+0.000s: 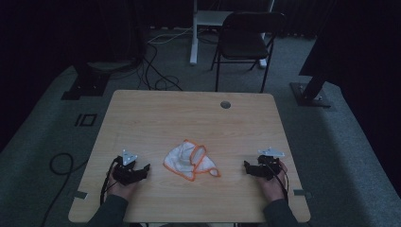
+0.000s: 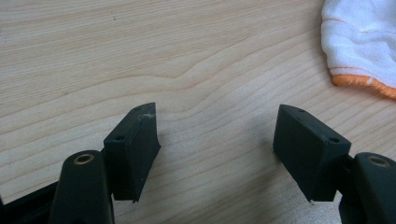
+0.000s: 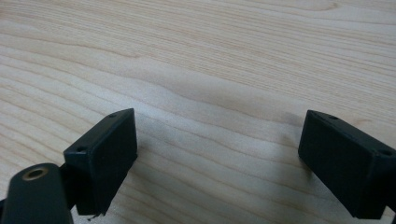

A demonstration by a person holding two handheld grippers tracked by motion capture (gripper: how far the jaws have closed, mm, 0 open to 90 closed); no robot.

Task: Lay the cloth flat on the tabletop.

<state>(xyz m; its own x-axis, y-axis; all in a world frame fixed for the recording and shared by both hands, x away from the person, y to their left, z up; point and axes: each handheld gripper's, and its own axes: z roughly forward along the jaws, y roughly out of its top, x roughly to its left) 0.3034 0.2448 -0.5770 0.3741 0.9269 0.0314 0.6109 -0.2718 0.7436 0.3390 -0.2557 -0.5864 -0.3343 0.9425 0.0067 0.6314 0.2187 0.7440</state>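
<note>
A crumpled white cloth with an orange hem (image 1: 190, 160) lies near the middle of the wooden table (image 1: 189, 113), toward the front. To its left, my left gripper (image 1: 142, 171) rests low over the table, held by a hand, jaws wide apart over bare wood. In the left gripper view the left gripper (image 2: 217, 128) is open and a corner of the cloth (image 2: 362, 42) shows at the upper right. On the cloth's right, my right gripper (image 1: 247, 167) rests in the other hand. The right gripper view has the right gripper (image 3: 219, 140) open above bare wood grain.
A round grommet hole (image 1: 225, 104) sits near the table's far edge. Behind the table stand a black folding chair (image 1: 246, 40) and a white desk leg (image 1: 194, 33). Cables (image 1: 156, 71) run across the dark carpet, and black stand bases sit at both sides.
</note>
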